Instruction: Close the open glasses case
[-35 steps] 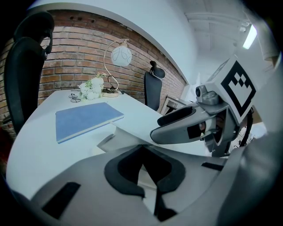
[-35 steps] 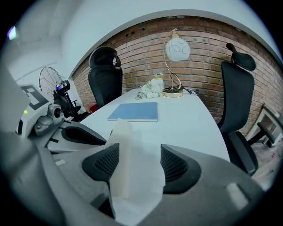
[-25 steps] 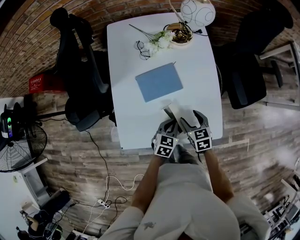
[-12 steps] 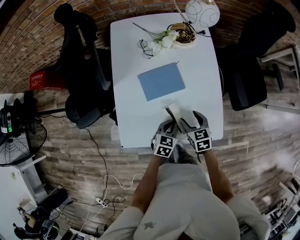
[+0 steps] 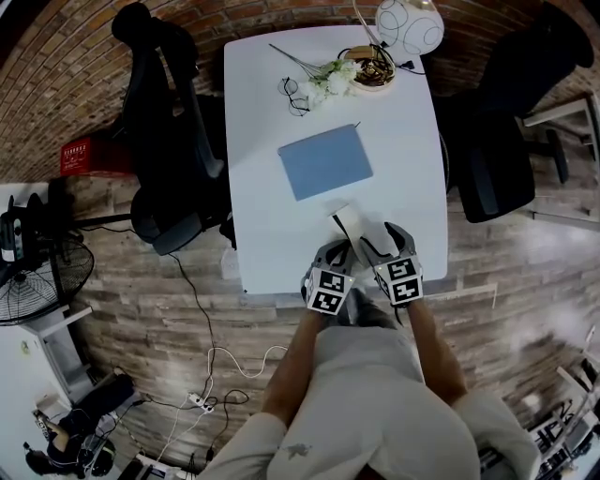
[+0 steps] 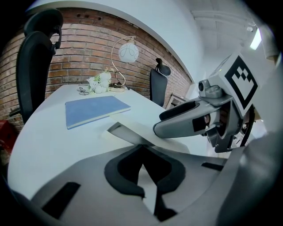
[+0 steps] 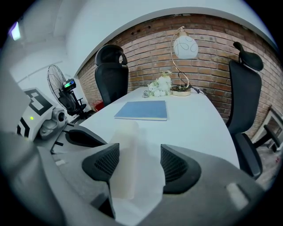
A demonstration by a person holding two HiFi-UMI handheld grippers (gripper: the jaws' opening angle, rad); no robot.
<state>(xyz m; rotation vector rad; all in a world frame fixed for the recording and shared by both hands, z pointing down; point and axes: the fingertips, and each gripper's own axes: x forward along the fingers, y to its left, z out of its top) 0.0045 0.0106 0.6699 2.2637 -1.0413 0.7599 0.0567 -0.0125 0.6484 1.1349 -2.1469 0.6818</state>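
The white glasses case point(image 5: 345, 218) lies open near the table's front edge. In the left gripper view its raised flap point(image 6: 132, 132) runs slantwise just past my jaw tips. My left gripper point(image 5: 339, 249) point(image 6: 142, 152) has its jaws drawn together at the case's near edge, with a white sliver showing between the pads. My right gripper point(image 5: 381, 239) point(image 7: 135, 161) is open, and the case point(image 7: 126, 150) lies between its fingers, rounded side to the left and flat flap to the right. The right gripper's finger point(image 6: 185, 119) reaches over the case.
A blue notebook point(image 5: 325, 161) lies mid-table beyond the case on the white table point(image 5: 262, 225). Spectacles point(image 5: 289, 92), white flowers point(image 5: 323, 80) and a lamp point(image 5: 408, 23) sit at the far end. Black office chairs point(image 5: 169, 141) point(image 5: 497, 122) flank the table.
Both grippers and the case keep their places. Only the head view has shifted slightly.
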